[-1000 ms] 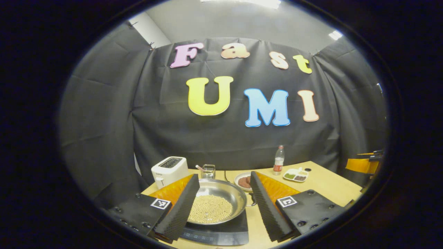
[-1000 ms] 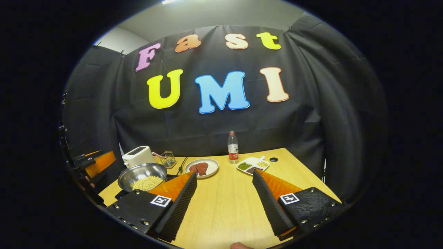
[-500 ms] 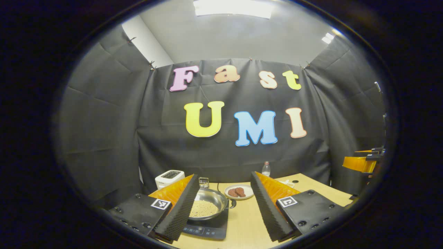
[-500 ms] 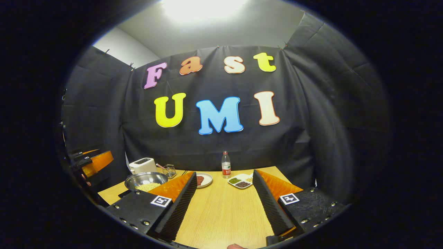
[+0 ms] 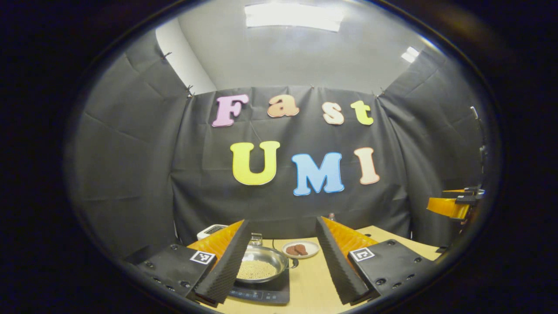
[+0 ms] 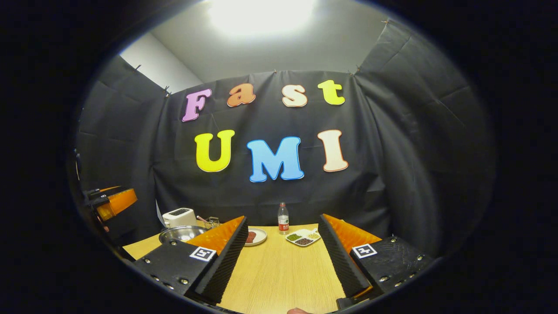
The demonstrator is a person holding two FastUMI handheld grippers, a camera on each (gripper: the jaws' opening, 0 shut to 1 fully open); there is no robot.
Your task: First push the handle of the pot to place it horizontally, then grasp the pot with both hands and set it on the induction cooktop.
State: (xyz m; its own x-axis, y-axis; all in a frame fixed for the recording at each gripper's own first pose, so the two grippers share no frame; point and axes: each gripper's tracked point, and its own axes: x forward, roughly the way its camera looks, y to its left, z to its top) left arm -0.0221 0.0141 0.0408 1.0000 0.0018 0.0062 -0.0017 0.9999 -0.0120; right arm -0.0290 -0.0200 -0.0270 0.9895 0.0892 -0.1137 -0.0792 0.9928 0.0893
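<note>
Pot (image 5: 260, 266) sits now on the cooktop (image 5: 261, 293), at the left part of the desk (image 6: 279, 270), with pale beans inside it and its small handle (image 5: 294, 263) pointing to the right side. Compared with a second ago, both claws have gone back and up from it: in the left gripper view the pot looks smaller and farther, and more of the ceiling shows. The left claw (image 5: 282, 257) is released, fingers wide apart, holding nothing, and the pot shows between them but well apart from them. The right claw (image 6: 282, 257) is also released and empty, over bare desk, with the pot (image 6: 182, 233) far to its left. Behind the pot stand a toaster (image 6: 179, 216), a plate (image 5: 300, 249) with meat, a bottle (image 6: 283, 224) and a tray (image 6: 302, 238) of small portions. I judge the placing is finished and the hands only retreat; nothing more seems needed.
</note>
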